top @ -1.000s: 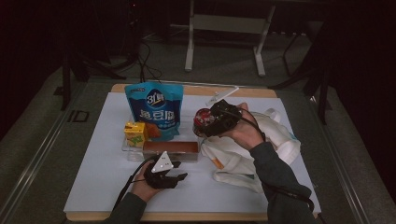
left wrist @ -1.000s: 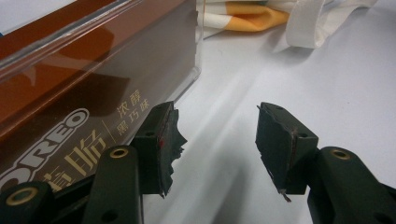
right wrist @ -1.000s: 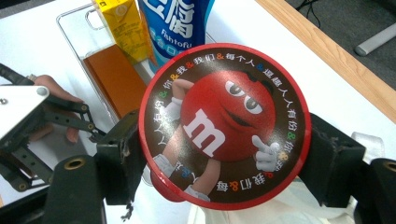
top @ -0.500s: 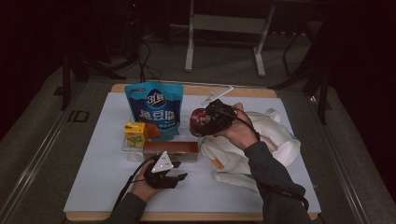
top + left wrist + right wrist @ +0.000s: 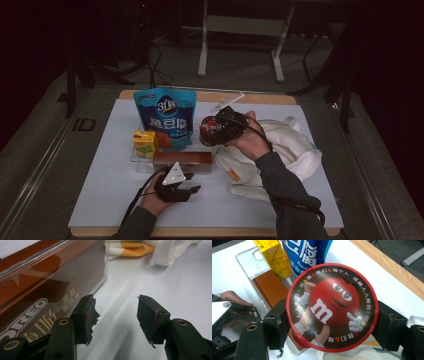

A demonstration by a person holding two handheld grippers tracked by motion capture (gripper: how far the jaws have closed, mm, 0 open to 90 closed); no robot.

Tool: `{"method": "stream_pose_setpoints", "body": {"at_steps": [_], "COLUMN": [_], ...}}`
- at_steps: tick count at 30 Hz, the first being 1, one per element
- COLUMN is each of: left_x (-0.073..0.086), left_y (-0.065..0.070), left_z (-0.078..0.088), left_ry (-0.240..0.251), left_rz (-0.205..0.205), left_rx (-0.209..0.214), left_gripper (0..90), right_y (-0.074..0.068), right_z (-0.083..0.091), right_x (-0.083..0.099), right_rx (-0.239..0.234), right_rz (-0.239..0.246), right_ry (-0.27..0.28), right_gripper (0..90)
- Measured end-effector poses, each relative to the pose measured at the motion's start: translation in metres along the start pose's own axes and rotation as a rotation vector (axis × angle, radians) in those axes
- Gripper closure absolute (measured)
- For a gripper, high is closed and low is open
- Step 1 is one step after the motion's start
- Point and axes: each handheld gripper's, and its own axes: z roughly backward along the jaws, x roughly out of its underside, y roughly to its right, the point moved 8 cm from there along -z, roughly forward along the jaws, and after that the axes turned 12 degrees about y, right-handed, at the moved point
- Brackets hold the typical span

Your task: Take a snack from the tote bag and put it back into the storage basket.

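The desk (image 5: 100, 200) carried a white sheet that covered nearly all of its top. On its right part lay a crumpled white cloth bag (image 5: 285, 150) with orange patches, its strap trailing toward the near edge. At the back left stood a blue snack pouch (image 5: 165, 117), upright, its printed face toward the person. In front of it lay a clear tray (image 5: 50, 255) that held a brown Oreo box (image 5: 182, 160), the box's long axis running left to right across the desk, with a yellow juice carton (image 5: 145, 142) standing just beside its left end.

The right gripper (image 5: 220, 131) hung above the desk between the pouch and the bag, its fingers (image 5: 275, 325) clamped on a round red M&M's tub (image 5: 331, 306), one at each side of the wide lid. In the right gripper view the lid's printed face was turned squarely toward the camera, so the tub's axis ran along the fingers and away from the hand; in the high view the tub pointed left, toward the pouch.

The left gripper (image 5: 115, 317) rested low on the sheet just in front of the box's near side. Its fingers stood apart with nothing between them, the left one close to the box's printed face.
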Motion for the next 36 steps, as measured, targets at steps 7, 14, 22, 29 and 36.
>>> {"method": "stream_pose_setpoints", "body": {"at_steps": [7,14,22,29,36], "left_x": [0.0,0.0,0.0,0.0,0.0], "left_y": [0.0,0.0,0.0,0.0,0.0], "left_z": [0.0,0.0,0.0,0.0,0.0], "left_ry": [-0.001,-0.003,-0.001,0.0,0.002], "left_rz": [-0.002,-0.005,-0.003,-0.002,0.0], "left_rx": [-0.001,0.0,0.0,-0.001,0.0], "left_gripper": [47.5,47.6,47.6,47.6,47.6], "right_y": [-0.002,-0.003,-0.004,-0.003,-0.002], "right_z": [-0.007,-0.014,-0.021,-0.027,-0.034], "right_x": [-0.001,-0.002,-0.004,-0.003,-0.001], "right_rx": [0.002,0.005,0.009,0.015,0.017], "right_rz": [-0.008,-0.019,-0.038,-0.051,-0.063], "right_ry": [0.002,0.005,0.009,0.011,0.008], "right_gripper": [25.1,25.1,25.1,25.1,25.2]}}
